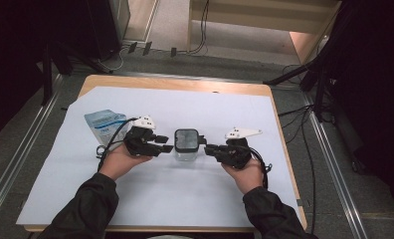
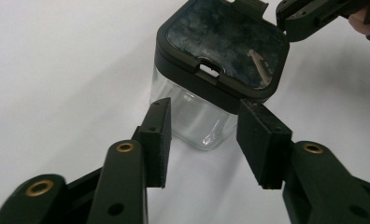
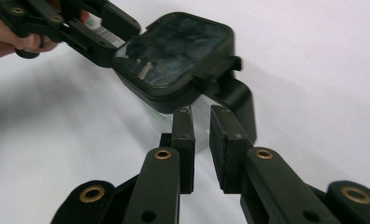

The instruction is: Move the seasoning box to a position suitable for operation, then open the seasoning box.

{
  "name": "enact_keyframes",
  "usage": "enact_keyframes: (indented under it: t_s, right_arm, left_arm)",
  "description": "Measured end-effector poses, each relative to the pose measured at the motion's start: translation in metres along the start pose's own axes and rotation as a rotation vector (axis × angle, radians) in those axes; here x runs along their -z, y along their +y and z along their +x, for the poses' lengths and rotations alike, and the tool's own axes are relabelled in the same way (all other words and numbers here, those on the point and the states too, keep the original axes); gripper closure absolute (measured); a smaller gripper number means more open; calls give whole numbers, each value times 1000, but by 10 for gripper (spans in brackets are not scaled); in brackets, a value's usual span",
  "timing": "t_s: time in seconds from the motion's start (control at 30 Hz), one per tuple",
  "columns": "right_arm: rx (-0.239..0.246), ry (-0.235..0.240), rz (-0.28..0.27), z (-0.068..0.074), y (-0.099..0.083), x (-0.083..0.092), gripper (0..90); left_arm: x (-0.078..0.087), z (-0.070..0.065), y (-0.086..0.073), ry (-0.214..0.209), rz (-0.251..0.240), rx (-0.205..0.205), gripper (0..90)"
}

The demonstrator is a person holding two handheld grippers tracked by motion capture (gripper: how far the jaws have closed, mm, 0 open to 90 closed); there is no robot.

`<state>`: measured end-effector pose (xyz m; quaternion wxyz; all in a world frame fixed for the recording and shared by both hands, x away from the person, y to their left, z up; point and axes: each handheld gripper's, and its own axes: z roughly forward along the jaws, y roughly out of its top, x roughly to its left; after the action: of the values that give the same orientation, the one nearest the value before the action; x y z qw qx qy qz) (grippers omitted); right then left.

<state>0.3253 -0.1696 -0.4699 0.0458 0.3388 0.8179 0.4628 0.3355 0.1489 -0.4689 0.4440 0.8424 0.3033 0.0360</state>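
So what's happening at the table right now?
A person works on a clear glass container with a black lid, standing on the white sheet. The left gripper has its jaws open on either side of a corner of the container, not gripping. The right gripper sits at the latch side with a narrow gap between its jaws, nothing in it. A blue-and-white packet lies beyond the left hand.

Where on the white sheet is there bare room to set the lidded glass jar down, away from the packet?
Bare white sheet lies in front of the jar, between the forearms, along the far edge beyond the jar, and at the right past the right hand-held gripper. It is crowded at the left: the left hand-held gripper sits between jar and blue-white packet.
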Motion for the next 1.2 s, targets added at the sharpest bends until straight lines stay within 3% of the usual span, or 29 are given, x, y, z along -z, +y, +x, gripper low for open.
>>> enact_keyframes:
  t_s: [0.27,0.3,0.4,0.43,0.47,0.5,0.77,1.0,1.2]
  right_arm:
    - [-48,-1,26,-16,-1,4,900]
    - [-48,-1,26,-16,-1,4,900]
    - [-41,-1,32,-19,-1,4,900]
    - [-41,-1,32,-19,-1,4,900]
    - [-37,-4,36,-19,0,4,900]
    - [-35,-7,42,-19,0,4,900]
    - [-23,-1,54,-23,1,-1,900]
    - [-27,0,62,-31,1,-6,900]
    - [-26,6,66,-31,3,-11,900]
  left_arm:
    - [14,-1,6,-33,-19,-6,375]
    - [14,-1,7,-34,-12,-1,375]
    - [12,-1,12,-77,21,24,250]
    - [11,-1,13,-103,27,24,250]
    - [10,-2,15,-101,32,20,176]
    - [8,-2,16,-111,36,7,162]
    - [0,0,28,-114,26,-88,109]
    - [-13,4,25,-110,56,-132,39]
    - [-26,7,23,-131,70,-131,38]
